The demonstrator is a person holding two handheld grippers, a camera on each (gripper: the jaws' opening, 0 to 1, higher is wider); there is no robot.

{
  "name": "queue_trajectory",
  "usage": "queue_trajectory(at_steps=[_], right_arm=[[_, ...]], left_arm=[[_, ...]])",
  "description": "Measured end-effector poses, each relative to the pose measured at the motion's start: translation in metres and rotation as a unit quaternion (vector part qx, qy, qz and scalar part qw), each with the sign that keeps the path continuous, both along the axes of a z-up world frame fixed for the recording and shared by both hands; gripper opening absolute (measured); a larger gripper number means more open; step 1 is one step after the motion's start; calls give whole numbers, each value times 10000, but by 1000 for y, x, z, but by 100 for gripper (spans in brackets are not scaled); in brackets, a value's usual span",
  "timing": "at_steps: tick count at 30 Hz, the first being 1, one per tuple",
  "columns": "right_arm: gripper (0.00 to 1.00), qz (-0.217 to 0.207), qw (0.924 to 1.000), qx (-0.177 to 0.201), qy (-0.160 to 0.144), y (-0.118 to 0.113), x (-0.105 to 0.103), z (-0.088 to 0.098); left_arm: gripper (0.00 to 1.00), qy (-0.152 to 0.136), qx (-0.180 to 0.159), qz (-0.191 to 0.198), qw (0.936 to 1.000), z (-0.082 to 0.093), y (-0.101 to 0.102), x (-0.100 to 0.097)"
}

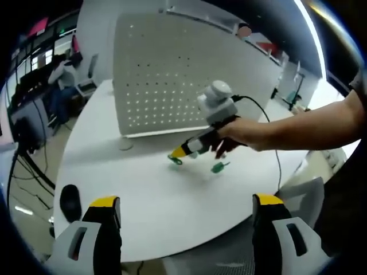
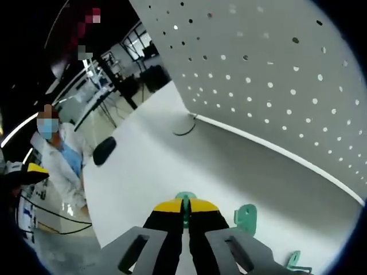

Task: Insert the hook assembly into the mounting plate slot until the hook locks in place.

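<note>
A white perforated mounting plate (image 1: 172,74) stands upright at the back of the white table (image 1: 149,200); in the right gripper view the plate (image 2: 275,74) rises just ahead. My right gripper (image 2: 184,207) is low over the table, shut on a green hook (image 2: 184,199) pinched between its yellow tips. In the left gripper view, a hand holds that right gripper (image 1: 179,152) with the green hook (image 1: 175,160) at its tip. A second green hook (image 2: 246,216) lies beside it on the table, also seen as a green hook (image 1: 219,167). My left gripper (image 1: 186,200) is wide open, holding nothing.
A third green piece (image 2: 295,260) lies near the bottom right. A black oval object (image 1: 70,200) sits at the table's left edge. A small ring (image 2: 184,129) lies by the plate's foot. A seated person (image 2: 60,160) is beyond the table, with desks behind.
</note>
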State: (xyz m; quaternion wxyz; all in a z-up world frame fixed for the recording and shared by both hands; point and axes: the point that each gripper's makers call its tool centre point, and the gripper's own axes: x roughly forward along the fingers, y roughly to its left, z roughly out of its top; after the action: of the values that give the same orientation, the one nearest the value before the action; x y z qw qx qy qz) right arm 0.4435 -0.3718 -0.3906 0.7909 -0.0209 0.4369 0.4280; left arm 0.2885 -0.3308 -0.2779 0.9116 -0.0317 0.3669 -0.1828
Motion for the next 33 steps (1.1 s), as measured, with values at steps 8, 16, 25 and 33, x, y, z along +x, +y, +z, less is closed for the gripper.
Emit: queue_trajectory(at_steps=[8, 16, 25, 33], right_arm=[[0, -119, 9995, 198, -230, -12, 2, 25], [0, -135, 9939, 395, -1019, -18, 5, 62], [0, -293, 9889, 748, -1250, -26, -8, 97], [0, -550, 9787, 1390, -1410, -31, -27, 143]], left_arm=[[97, -81, 36, -57, 9999, 5, -3, 3], [96, -228, -339, 98, 9991, 20, -1, 13], [95, -428, 213, -181, 9987, 34, -3, 21], [83, -450, 124, -395, 9981, 34, -19, 30]])
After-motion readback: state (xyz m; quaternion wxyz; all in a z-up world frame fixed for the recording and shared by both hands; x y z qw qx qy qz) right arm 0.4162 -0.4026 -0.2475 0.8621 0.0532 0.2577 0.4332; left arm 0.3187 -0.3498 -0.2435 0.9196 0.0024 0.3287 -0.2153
